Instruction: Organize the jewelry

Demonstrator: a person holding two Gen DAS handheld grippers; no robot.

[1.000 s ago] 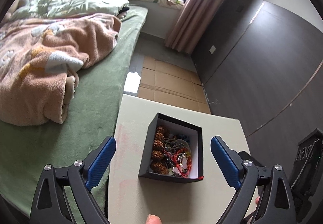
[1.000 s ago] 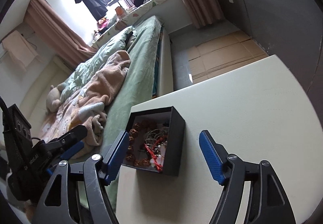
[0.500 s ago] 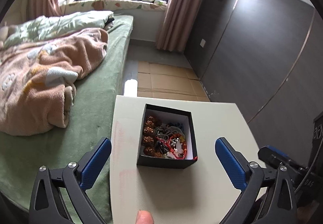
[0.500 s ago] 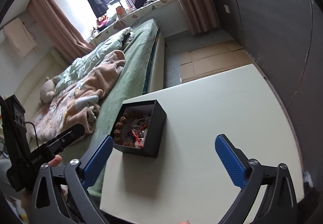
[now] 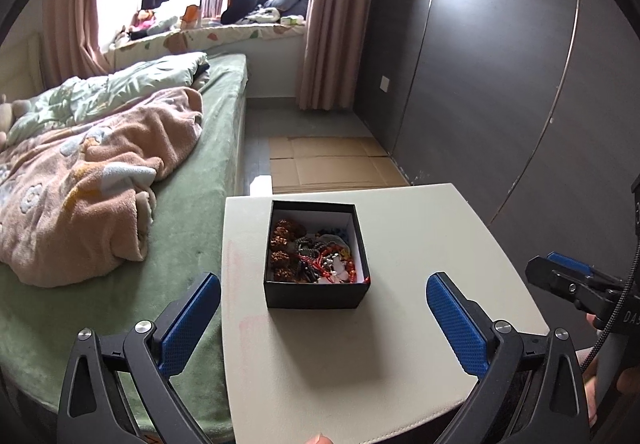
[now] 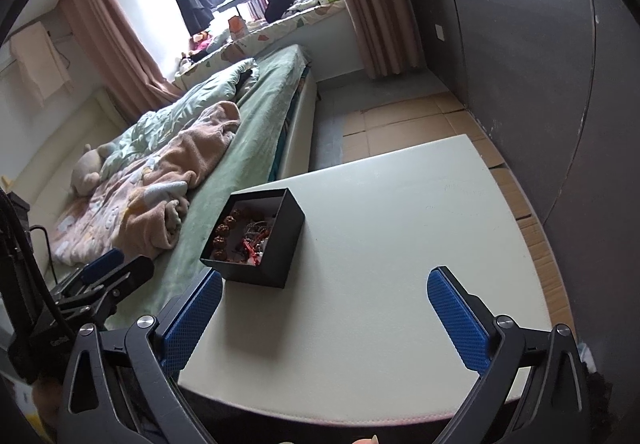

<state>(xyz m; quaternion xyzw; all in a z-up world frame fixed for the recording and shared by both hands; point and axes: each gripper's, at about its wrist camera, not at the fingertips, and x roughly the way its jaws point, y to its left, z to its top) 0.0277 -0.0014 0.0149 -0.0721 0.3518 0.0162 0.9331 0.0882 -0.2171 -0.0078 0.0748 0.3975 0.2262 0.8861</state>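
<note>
Left gripper (image 5: 323, 310): jaws spread wide, nothing between the blue pads, held low over the near edge of the desk (image 5: 420, 228) and aimed straight at the black box (image 5: 316, 294). The wide spread would suit straddling the box or reaching into it, though which is intended cannot be settled.

Right gripper (image 6: 325, 308): jaws likewise wide apart and empty, held over the near edge of the desk on the side away from the bed, with the black box ahead and off to its left. It does not touch the box.

Black box: lidless, upright, standing on the desk toward the bed (image 5: 192, 203) side. No lid is in view.

Jewelry (image 5: 316, 254): all visible pieces lie inside the box in one mixed heap. Large brown beads sit along the bed side; red cord, dark beads and pale pieces are tangled toward the other wall. Nothing lies loose on the desk.

Assessment: this fits either a heap awaiting sorting or pieces gathered back into the box; the views cannot decide between them.
</note>
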